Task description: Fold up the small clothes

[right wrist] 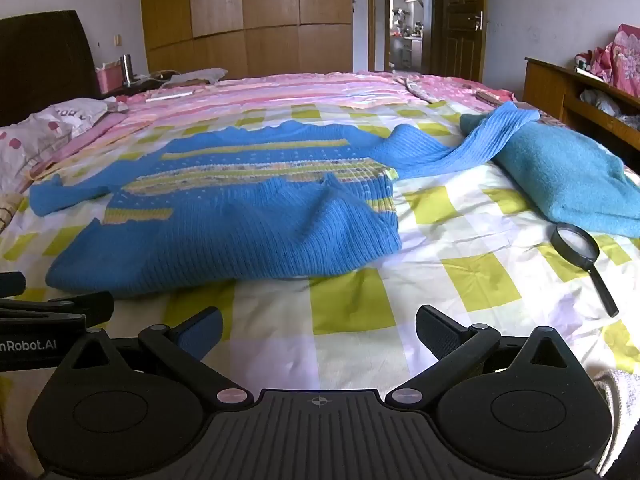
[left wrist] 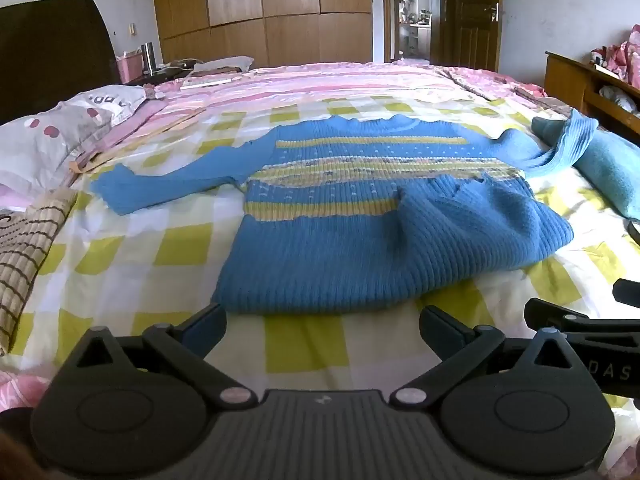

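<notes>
A blue knitted sweater (left wrist: 340, 208) with yellow and patterned stripes lies spread on the checked bedsheet (left wrist: 304, 340). Its near right part is folded up over the body, one sleeve stretches out to the left, and the other sleeve (right wrist: 472, 140) runs right onto a teal cloth. My left gripper (left wrist: 322, 326) hovers open just short of the sweater's near hem, nothing between its fingers. In the right wrist view the sweater (right wrist: 240, 232) sits ahead and to the left. My right gripper (right wrist: 320, 328) is open over bare sheet, also empty.
A folded teal cloth (right wrist: 568, 176) lies at the right, with a black magnifying glass (right wrist: 580, 256) in front of it. Pillows (left wrist: 52, 136) and a striped mat (left wrist: 28, 248) line the left side. A wooden shelf (right wrist: 580, 92) stands beyond the bed's right edge.
</notes>
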### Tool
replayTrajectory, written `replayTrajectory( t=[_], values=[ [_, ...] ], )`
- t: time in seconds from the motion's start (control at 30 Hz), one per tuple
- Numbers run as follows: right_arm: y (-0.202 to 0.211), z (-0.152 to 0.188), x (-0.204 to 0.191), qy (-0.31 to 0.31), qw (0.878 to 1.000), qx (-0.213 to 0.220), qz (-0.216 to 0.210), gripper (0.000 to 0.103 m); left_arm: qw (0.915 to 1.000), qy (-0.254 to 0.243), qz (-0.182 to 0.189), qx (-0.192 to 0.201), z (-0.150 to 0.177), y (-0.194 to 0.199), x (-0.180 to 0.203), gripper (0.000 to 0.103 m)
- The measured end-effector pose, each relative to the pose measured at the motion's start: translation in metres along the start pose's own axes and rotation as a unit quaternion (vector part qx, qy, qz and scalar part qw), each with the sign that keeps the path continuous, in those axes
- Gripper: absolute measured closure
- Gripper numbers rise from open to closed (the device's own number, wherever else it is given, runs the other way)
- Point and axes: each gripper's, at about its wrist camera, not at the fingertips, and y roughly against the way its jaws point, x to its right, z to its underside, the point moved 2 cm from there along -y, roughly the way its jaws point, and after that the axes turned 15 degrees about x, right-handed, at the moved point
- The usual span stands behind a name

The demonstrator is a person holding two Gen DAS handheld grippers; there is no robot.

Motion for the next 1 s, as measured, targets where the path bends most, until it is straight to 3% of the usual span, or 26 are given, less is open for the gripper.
replayTrajectory(
  t=[1.0],
  values=[
    [0.0005,-0.0031,-0.0008,-0.003,1.000,0.003,-0.002,0.002,0.9997,0.019,0.009,-0.007,0.0036,-0.0030,-0.0027,0.000]
  ],
)
